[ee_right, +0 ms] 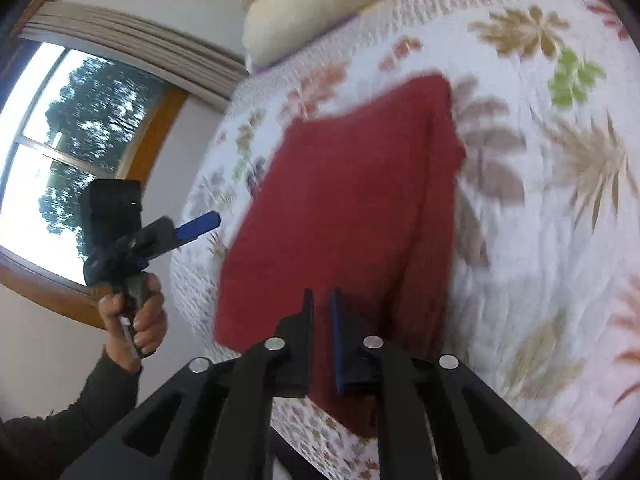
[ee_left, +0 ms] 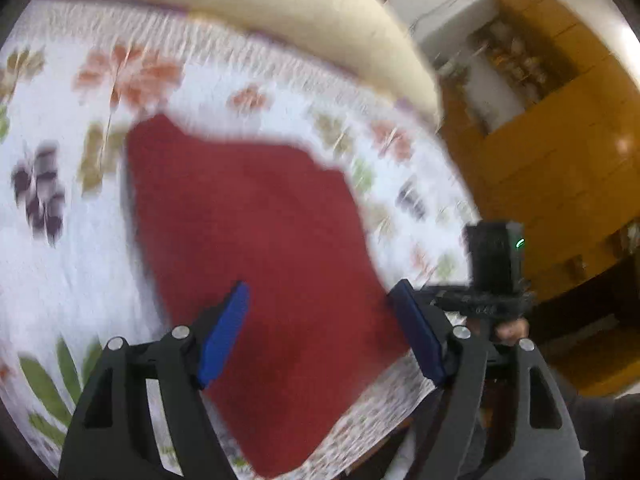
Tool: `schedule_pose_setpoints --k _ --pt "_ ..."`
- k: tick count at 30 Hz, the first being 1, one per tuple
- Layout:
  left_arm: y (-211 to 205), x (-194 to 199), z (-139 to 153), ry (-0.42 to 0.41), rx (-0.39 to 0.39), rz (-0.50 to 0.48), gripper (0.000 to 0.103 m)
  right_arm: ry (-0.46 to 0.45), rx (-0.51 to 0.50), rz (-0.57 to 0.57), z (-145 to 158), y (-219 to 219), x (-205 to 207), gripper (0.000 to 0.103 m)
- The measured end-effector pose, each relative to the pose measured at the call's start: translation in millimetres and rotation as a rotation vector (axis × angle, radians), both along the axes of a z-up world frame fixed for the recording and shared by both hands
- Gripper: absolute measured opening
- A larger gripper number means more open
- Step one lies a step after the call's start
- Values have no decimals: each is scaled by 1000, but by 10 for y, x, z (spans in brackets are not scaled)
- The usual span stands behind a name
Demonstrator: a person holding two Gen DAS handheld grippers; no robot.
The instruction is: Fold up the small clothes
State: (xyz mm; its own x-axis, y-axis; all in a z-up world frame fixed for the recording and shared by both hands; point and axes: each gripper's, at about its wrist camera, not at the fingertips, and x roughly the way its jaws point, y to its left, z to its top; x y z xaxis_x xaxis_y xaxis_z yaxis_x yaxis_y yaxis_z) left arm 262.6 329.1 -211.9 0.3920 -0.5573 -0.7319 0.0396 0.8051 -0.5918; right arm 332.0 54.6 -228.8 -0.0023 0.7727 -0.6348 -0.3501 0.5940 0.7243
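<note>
Your red garment lies flat on the floral bedspread, folded into a compact block with a doubled edge along its right side, near the bed's corner; a cream pillow sits beyond it. Your left gripper hovers above the cloth with its jaws spread wide, holding nothing. Your right gripper has its blue fingers drawn nearly together over the near edge; you cannot tell whether they pinch fabric. Both views are motion-blurred.
</note>
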Motion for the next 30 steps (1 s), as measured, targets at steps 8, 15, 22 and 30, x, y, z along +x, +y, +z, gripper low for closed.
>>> schedule_pose_setpoints --k 8,15,22,30 --pt "254 -406 16 -27 -95 122 73 -1 56 -21 158 -96 -359 9" --pt "-98 -902 -573 67 -47 43 70 60 -42 -55 -355 -288 -542 0" --pt "-179 -1273 -80 -36 -16 125 89 -44 -26 -118 119 -498 -935 46" --pt "-596 -2247 389 -34 402 275 100 -375 -428 -243 721 -576 -1898 99"
